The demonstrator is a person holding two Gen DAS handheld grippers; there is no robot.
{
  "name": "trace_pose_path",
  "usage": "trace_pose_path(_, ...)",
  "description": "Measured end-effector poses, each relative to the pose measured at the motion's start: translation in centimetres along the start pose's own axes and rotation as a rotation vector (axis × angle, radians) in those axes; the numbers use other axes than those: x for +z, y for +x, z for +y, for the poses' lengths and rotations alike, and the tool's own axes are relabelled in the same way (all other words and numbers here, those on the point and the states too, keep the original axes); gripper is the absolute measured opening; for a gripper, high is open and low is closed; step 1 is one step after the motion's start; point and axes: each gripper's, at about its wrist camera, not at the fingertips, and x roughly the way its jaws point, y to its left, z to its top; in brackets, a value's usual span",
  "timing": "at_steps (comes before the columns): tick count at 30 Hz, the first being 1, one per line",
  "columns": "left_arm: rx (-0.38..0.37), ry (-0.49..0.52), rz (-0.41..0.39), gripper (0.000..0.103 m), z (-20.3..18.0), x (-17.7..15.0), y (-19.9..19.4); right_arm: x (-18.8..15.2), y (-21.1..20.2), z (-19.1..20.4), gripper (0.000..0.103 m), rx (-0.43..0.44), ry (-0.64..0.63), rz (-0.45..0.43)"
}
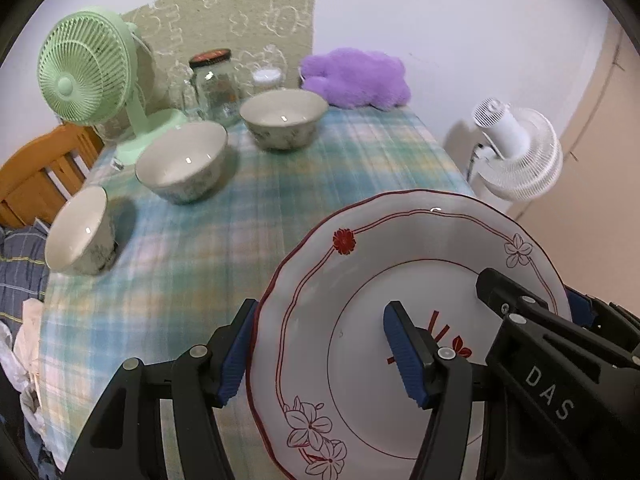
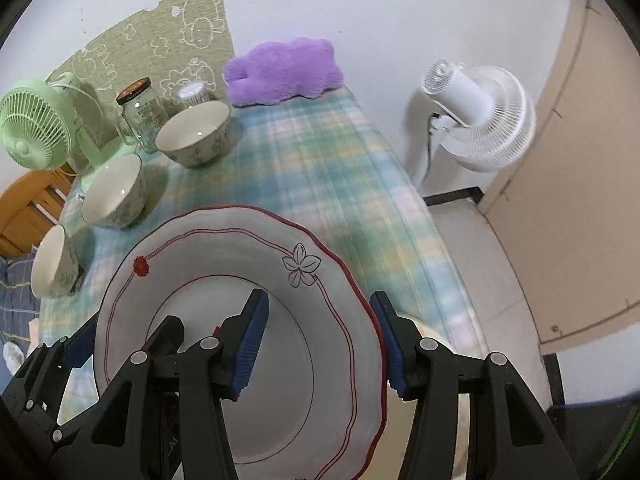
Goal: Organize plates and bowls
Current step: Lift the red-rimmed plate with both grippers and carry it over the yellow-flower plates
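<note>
Plate (image 1: 404, 280) rides above the near end of the checked table (image 1: 320, 160) — left gripper (image 1: 320, 354) pinching its left rim, right gripper (image 2: 320, 350) its right. Three bowls (image 1: 182, 168) wait far-left, nearer the left hand.

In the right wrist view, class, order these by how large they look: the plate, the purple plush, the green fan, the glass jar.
1. plate, nearest the camera
2. purple plush
3. green fan
4. glass jar

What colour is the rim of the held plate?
Dark red, on a white plate; clearest in the right wrist view.
</note>
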Motion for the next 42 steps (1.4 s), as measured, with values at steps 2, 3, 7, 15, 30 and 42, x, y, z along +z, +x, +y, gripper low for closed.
trace_pose_path(2, -0.013, 0.011, 0.007, 0.064, -0.3, -1.0, -0.1, -1.3, -0.4, -0.4, 0.056, -0.016, 0.020, 0.003)
trace_pose_path(3, -0.021, 0.015, 0.013, 0.064, -0.5, -1.5, -0.2, -1.8, -0.5, -0.6, 0.056, -0.021, 0.027, 0.004)
trace_pose_path(7, -0.046, 0.038, 0.034, 0.064, -1.4, -3.2, -0.2, -3.9, -1.1, -1.6, 0.056, -0.051, 0.053, 0.013)
trace_pose_path(15, -0.061, 0.050, 0.085, 0.064, -5.0, -5.1, 0.8, -6.0, -0.6, -4.9, 0.056, -0.069, 0.079, 0.065)
trace_pose_path(30, -0.010, -0.004, 0.151, 0.064, -10.3, -5.9, 4.8, -5.7, 3.8, -11.1, 0.056, -0.043, 0.045, 0.153)
trace_pose_path(42, 0.088, -0.046, 0.105, 0.066, -11.0, -6.4, 4.7, -5.2, 4.6, -11.1, 0.056, 0.007, -0.054, 0.141)
